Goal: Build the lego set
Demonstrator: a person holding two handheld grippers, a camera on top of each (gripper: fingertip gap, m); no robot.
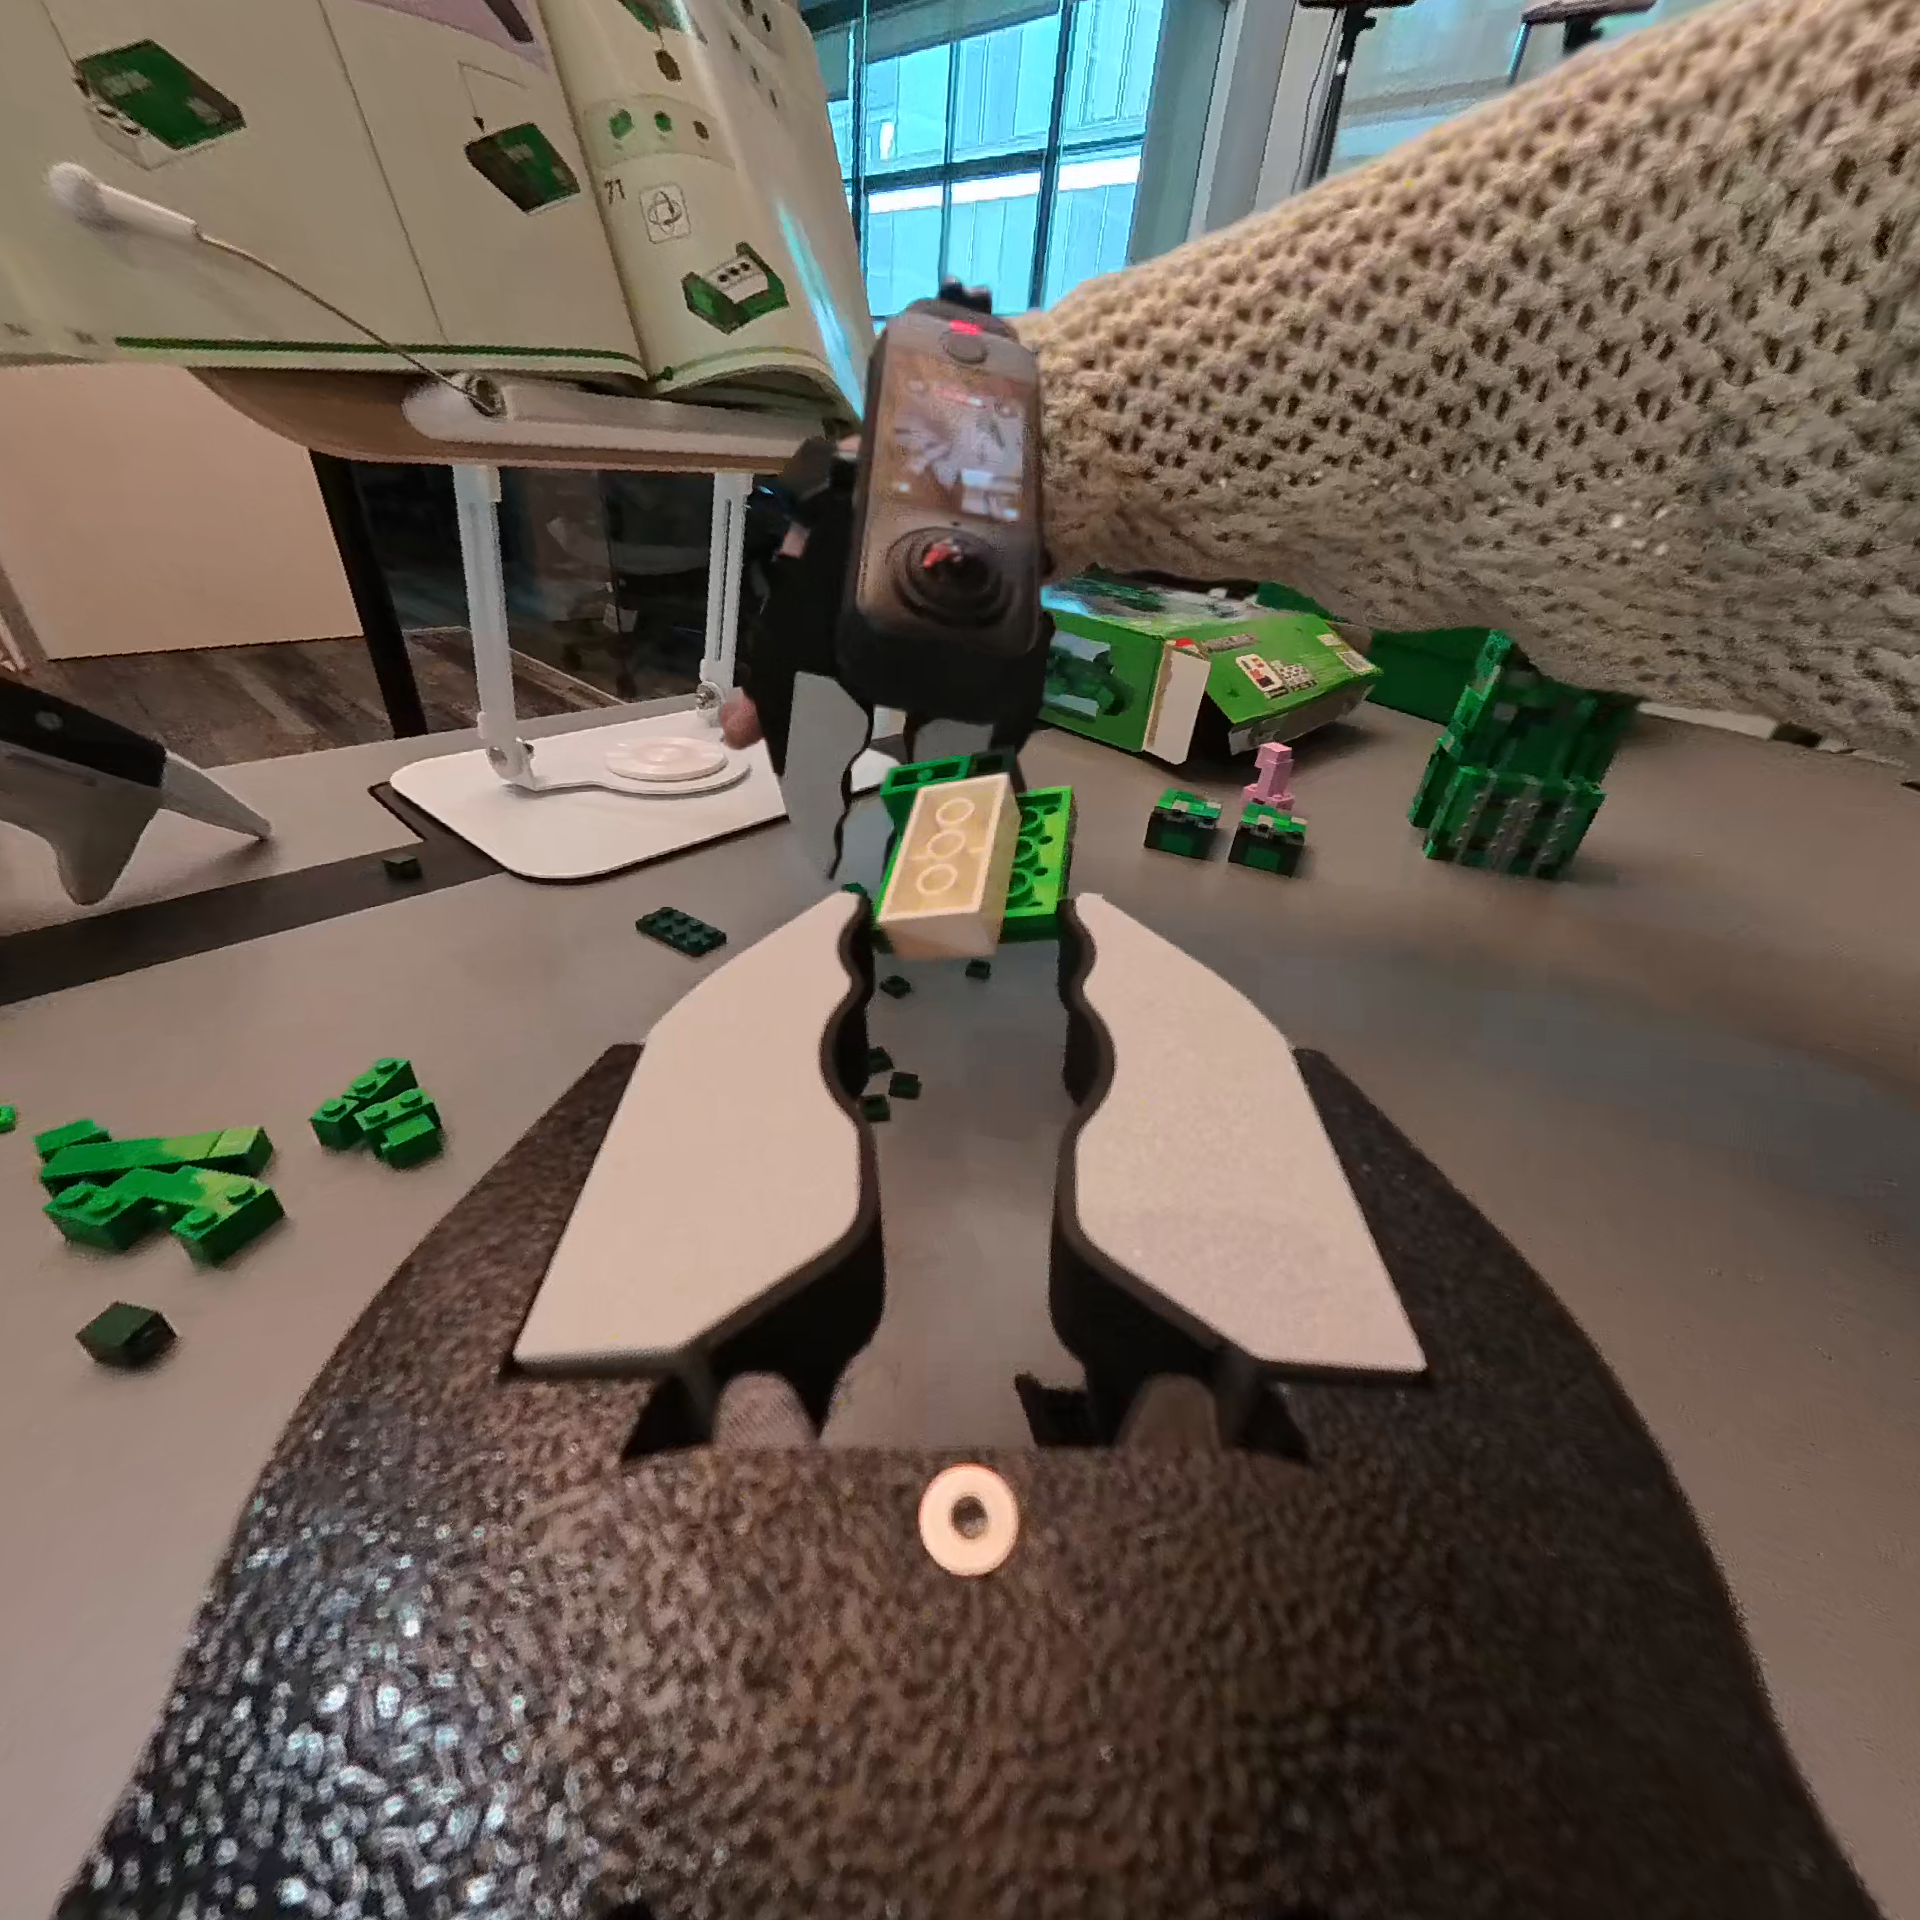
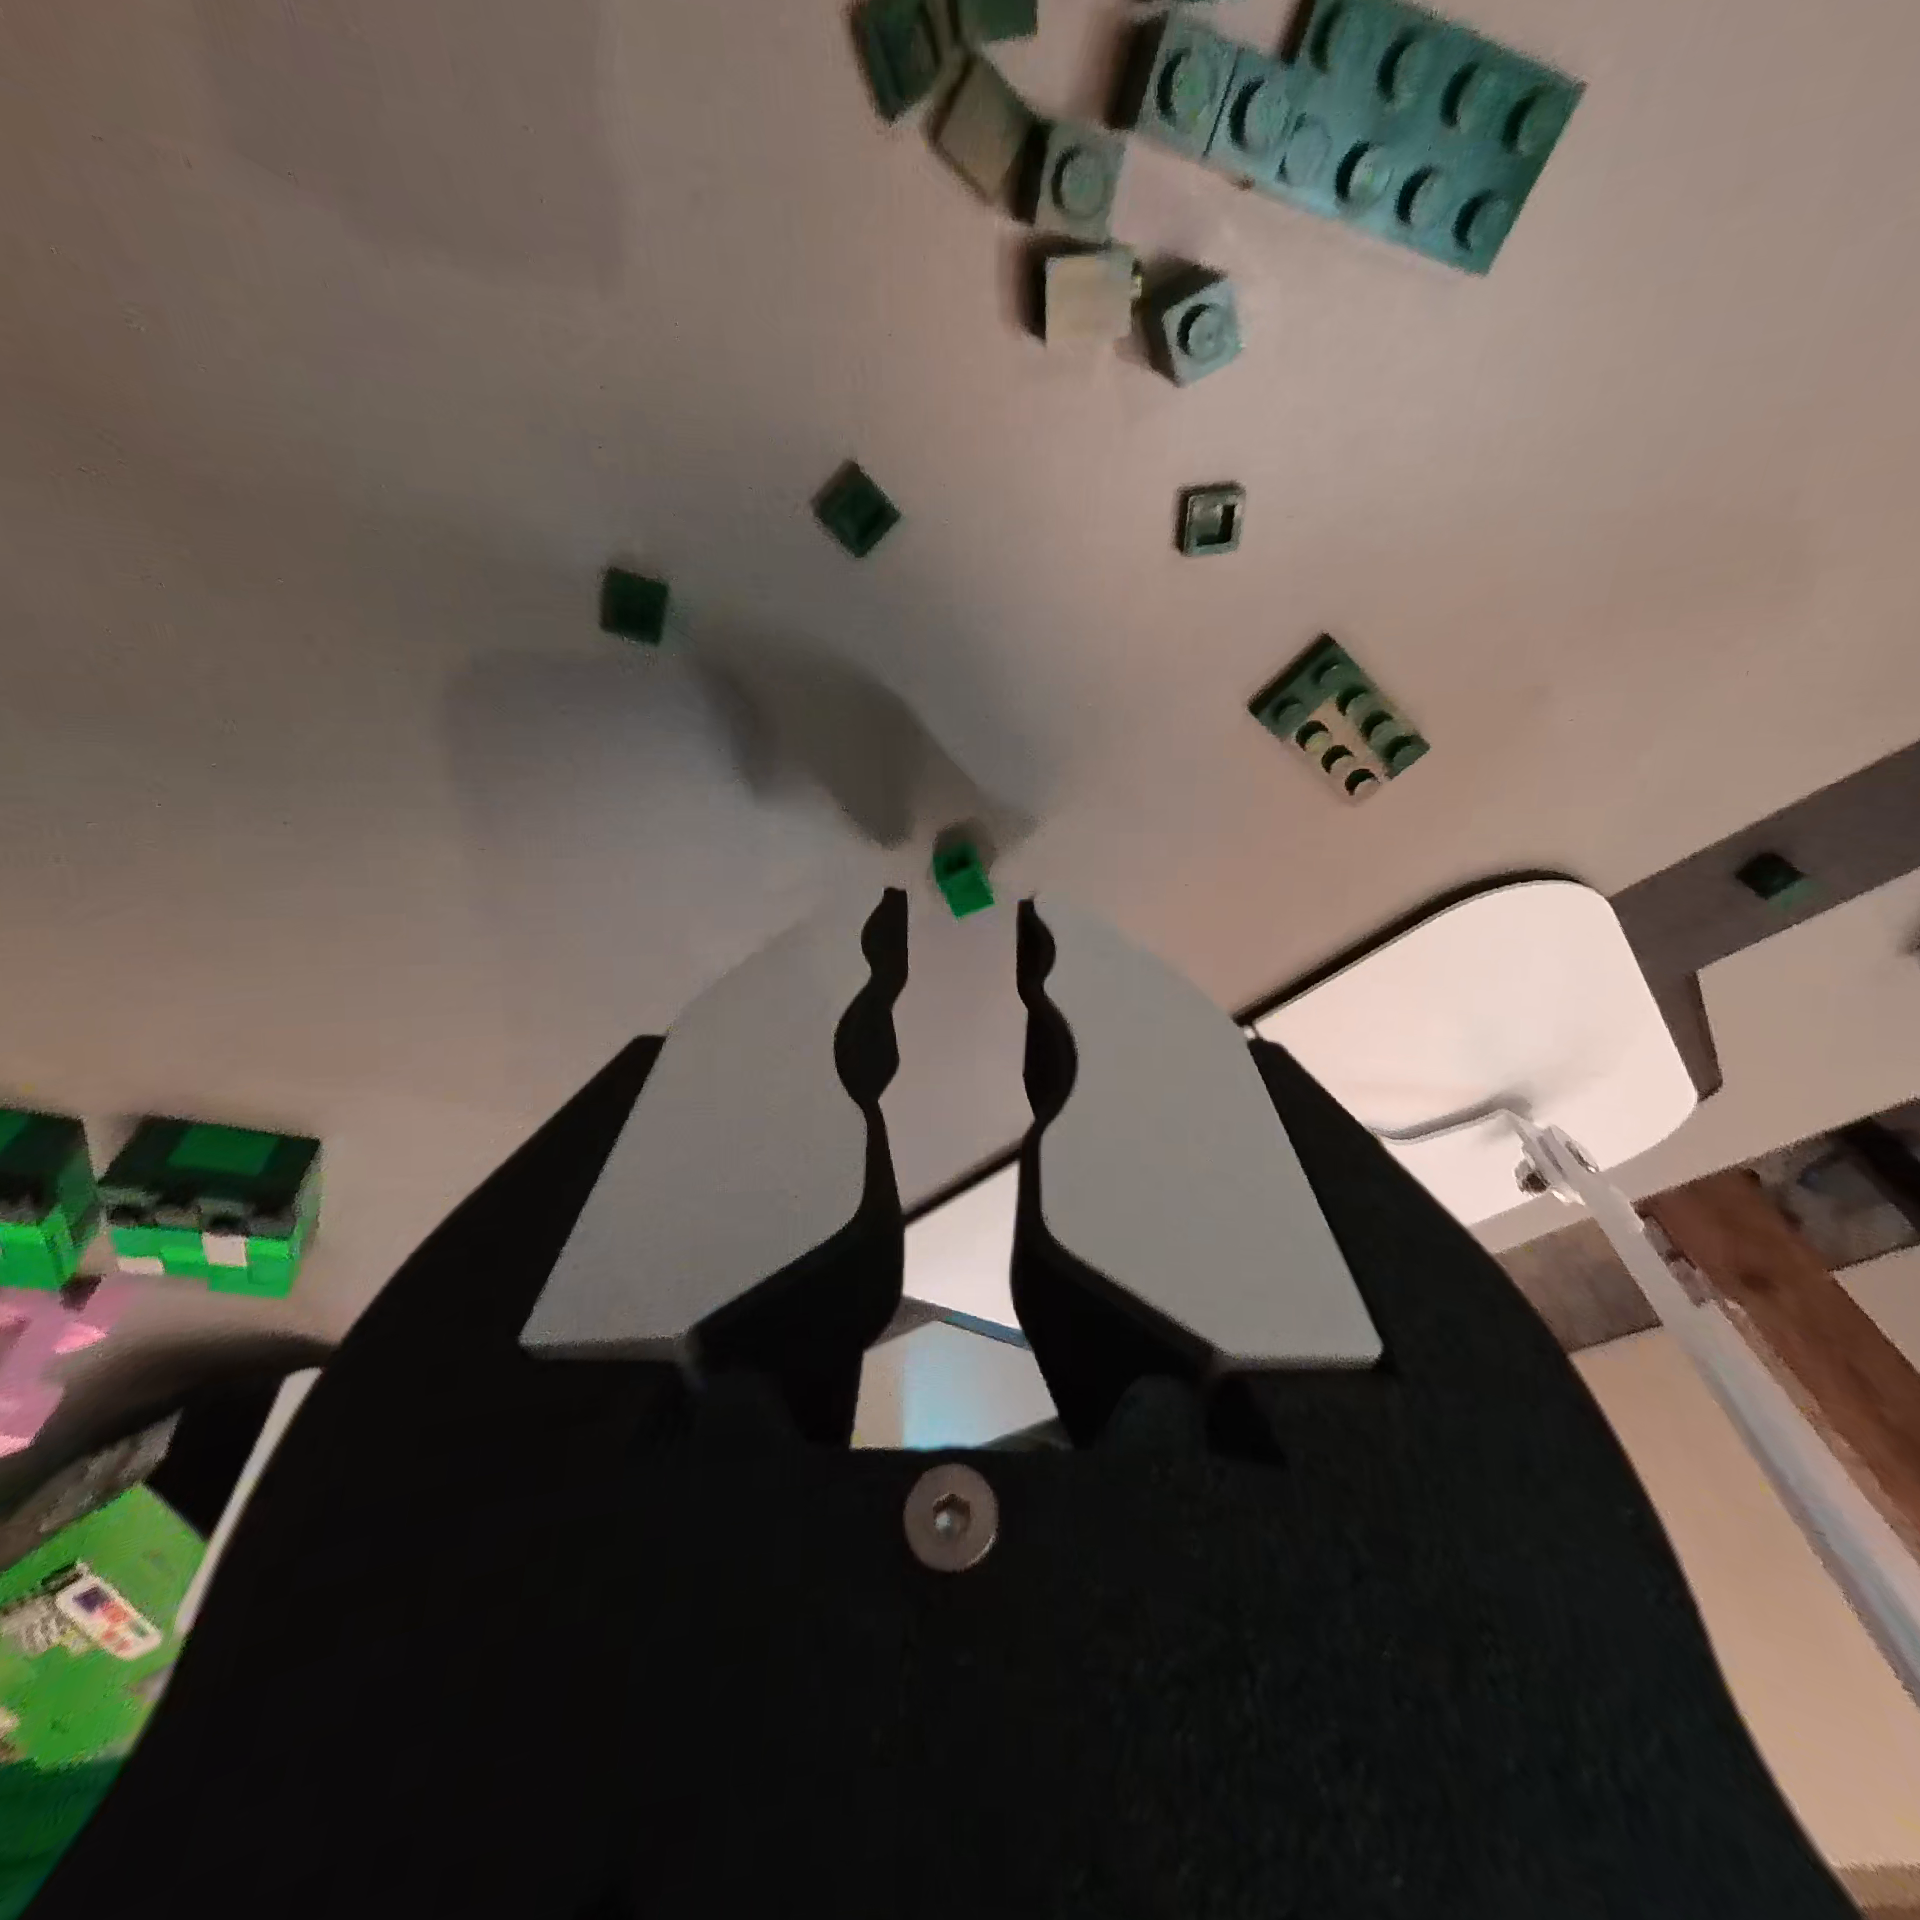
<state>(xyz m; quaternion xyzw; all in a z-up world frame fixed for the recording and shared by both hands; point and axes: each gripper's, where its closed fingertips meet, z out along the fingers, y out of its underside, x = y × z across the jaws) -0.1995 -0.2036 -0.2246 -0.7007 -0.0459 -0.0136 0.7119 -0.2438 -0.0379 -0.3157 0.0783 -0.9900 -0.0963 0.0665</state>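
Green-and-cream assembly [image 1: 971, 868] between left tongs [image 1: 964, 920]

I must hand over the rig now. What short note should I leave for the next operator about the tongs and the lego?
Left tongs: shut on the green-and-white subassembly, held above the table.
Right tongs: a small green piece at their tips; grip unclear.
Loose green bricks lie left; built green block far right.
Done: some blocks built. Left: probably add the piece, go on by the booklet.
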